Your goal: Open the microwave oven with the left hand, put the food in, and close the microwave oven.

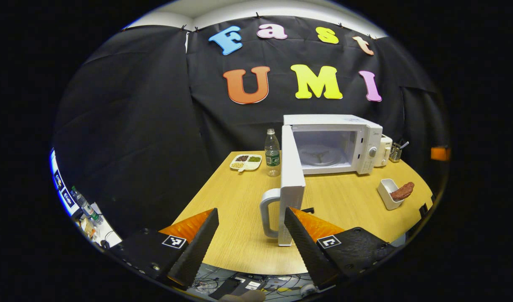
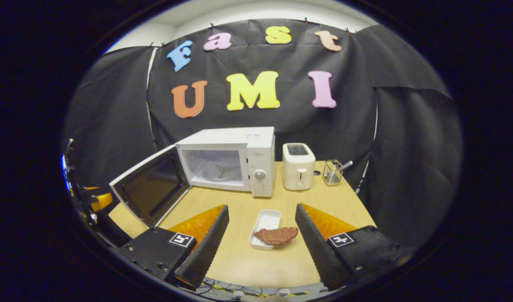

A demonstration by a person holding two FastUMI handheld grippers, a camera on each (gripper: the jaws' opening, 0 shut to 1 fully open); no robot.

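Table (image 2: 256,260) carries microwave (image 2: 235,161), door (image 1: 290,184) swung wide, cavity bare. Toaster (image 2: 298,172) just beside it. Food (image 2: 276,235), probably meat, lies over white tray (image 2: 265,222) rim. Left gripper (image 1: 251,243) and right gripper (image 2: 260,247) fingers spread, holding nothing.

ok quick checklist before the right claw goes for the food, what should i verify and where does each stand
1. Microwave door swung fully open: ok.
2. Microwave cavity free of anything but its turntable: ok.
3. Right claw open, nothing held: ok.
4. Food lined up between the right claw's fingers: ok, though it lies across the near end of the white tray and overhangs the rim.
5. Left claw open and clear of the door handle: cannot tell; it is open, but its right finger sits very near the door edge.
6. Table path from the tray to the cavity: ok.
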